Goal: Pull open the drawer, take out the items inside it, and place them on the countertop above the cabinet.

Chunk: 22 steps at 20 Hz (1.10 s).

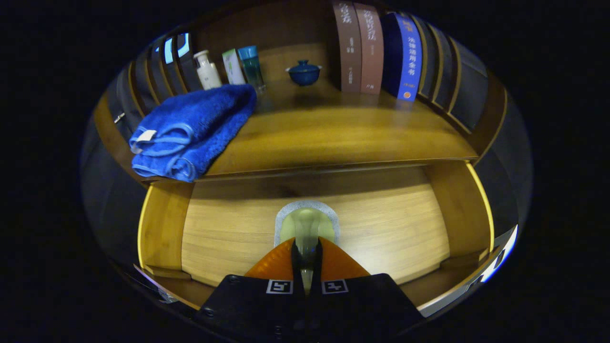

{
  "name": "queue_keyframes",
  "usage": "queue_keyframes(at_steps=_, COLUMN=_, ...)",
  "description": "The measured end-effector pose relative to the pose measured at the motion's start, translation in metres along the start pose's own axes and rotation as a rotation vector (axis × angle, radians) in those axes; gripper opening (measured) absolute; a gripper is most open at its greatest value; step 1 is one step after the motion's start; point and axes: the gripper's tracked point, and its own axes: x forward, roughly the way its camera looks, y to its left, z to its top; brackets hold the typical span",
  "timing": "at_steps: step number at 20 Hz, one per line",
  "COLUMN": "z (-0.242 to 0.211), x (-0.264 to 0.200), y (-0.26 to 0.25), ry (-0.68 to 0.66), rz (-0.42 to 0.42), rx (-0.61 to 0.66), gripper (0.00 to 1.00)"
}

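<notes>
Two orange fingers [281, 262] of the tool [306, 252] are pressed together on a pale green item [305, 224], held over the floor of the pulled-open drawer [391, 228]. On the counter [333, 133] above, a folded blue towel [190, 131] is laid at the left front edge, with bottles [228, 66], a blue lidded cup [304, 72] and books [376, 50] ranged behind.

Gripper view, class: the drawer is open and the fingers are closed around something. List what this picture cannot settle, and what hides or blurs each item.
- Pale green object between the orange fingers of the gripper: its lower part is hidden by them, so its kind is unclear.
- Drawer front corners: covered by the gripper's black body.
- Books: tops cut off.
- Bottles behind the blue towel: bases hidden by it.
</notes>
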Motion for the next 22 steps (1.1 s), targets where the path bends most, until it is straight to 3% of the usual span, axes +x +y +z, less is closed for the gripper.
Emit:
queue_keyframes(at_steps=7, z=0.035, x=-0.085, y=-0.001, ry=-0.186, rz=-0.021, rx=-0.035, gripper=0.07)
queue_keyframes(at_steps=12, z=0.086, x=-0.114, y=0.012, ry=-0.278, rz=-0.002, rx=-0.057, gripper=0.07)
queue_keyframes(at_steps=17, z=0.151, x=-0.08, y=0.016, ry=-0.299, rz=-0.02, rx=-0.109, gripper=0.07)
queue_keyframes(at_steps=22, z=0.175, x=-0.016, y=0.017, ry=-0.218, rz=-0.017, rx=-0.112, gripper=0.07)
